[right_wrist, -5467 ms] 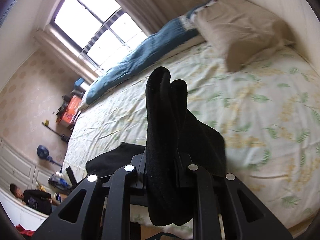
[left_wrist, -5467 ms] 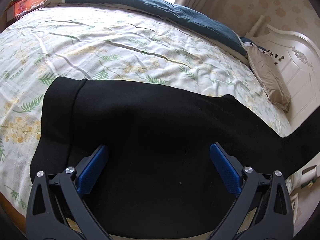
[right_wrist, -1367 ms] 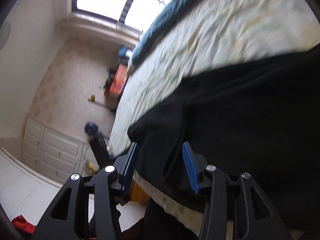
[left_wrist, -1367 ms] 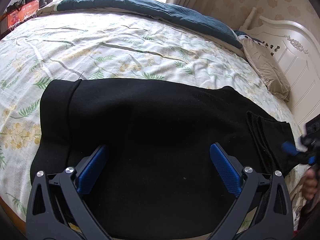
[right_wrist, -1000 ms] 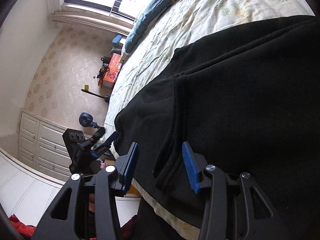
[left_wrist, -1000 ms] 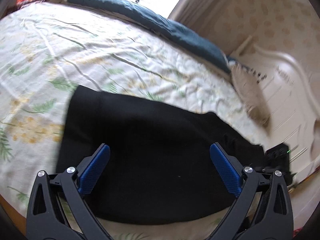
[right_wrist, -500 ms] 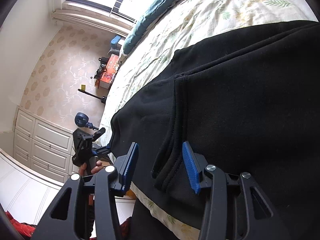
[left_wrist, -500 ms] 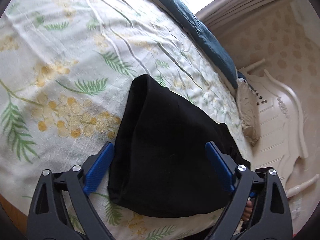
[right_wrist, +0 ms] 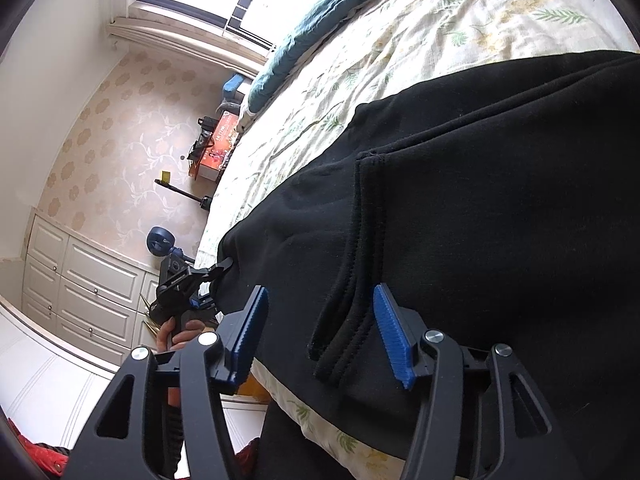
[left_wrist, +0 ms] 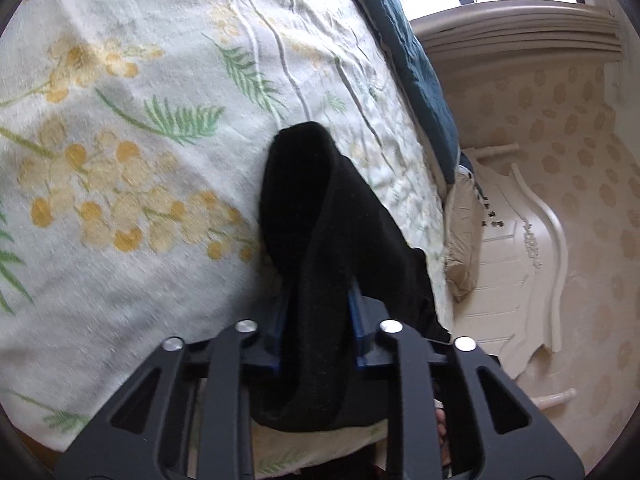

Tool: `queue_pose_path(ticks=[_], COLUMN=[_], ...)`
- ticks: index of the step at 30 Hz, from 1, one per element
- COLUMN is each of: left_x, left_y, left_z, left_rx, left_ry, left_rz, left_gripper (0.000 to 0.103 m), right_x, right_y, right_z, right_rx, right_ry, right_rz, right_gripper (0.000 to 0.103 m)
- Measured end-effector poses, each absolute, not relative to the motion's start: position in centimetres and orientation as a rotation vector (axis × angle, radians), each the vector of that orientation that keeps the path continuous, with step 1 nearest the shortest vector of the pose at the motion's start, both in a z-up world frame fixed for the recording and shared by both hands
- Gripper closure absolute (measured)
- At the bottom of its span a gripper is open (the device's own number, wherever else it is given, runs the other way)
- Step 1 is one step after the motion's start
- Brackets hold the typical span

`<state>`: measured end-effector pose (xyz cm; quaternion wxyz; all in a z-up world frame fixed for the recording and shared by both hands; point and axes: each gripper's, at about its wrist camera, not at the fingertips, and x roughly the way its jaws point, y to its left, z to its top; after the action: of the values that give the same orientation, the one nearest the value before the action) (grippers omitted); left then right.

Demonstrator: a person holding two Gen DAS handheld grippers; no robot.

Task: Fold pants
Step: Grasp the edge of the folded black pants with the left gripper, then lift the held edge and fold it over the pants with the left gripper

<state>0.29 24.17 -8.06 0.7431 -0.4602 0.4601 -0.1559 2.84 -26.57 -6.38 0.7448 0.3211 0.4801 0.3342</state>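
Black pants (right_wrist: 500, 208) lie folded lengthwise on the floral bedsheet (right_wrist: 460, 20) near the bed's front edge. My left gripper (left_wrist: 318, 320) is shut on the pants' end (left_wrist: 320, 240), bunching the fabric up between its blue pads. It also shows in the right wrist view (right_wrist: 216, 272), gripping the far left end. My right gripper (right_wrist: 320, 332) is open, its blue pads either side of the hemmed leg ends (right_wrist: 352, 320) at the bed edge.
A dark teal blanket (left_wrist: 412, 64) lies along the far side of the bed. A beige pillow (left_wrist: 462, 240) rests by the white headboard (left_wrist: 532, 264). White cabinets (right_wrist: 80, 280), a fan (right_wrist: 160, 242) and an orange box (right_wrist: 218, 152) stand by the wall.
My left gripper swung to the pants' end and shut on it, lifting the fabric. My right gripper earlier let the leg ends down and now stays open over them.
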Motion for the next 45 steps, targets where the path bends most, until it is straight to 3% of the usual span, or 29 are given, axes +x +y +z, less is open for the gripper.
queue_pose_path(ticks=[5,10,16,32,45], left_x=[0.1,0.3,0.3,1.6,4.3], left_y=[23.4,21.9,19.6,7.0,-7.9], left_z=[-6.1,-3.7,-0.3,7.3,4.6], left_rx=[-0.975,-0.900,-0.842,-0.639,-0.405], left_ry=[1.000,0.974,0.924,0.896,1.012], left_rz=[-0.326,-0.306,-0.374,-0.587,-0.624], left_gripper=[0.086,0.088,0.089,0.089,0.088], right_x=[2.8,2.5,2.2,-0.9,-3.9], right_y=[-26.3,-25.2,-23.9,-26.6,-31.6], right_z=[-6.2,-5.4,-4.8,-3.5,-3.4], right_rx=[0.701,0.642,0.581,0.542,0.584], right_ry=[1.042,1.025,1.013,1.002,0.955], right_rz=[0.729,0.740,0.717,0.581,0.512], right_gripper=[0.046,0.030,0.024,0.023,0.023])
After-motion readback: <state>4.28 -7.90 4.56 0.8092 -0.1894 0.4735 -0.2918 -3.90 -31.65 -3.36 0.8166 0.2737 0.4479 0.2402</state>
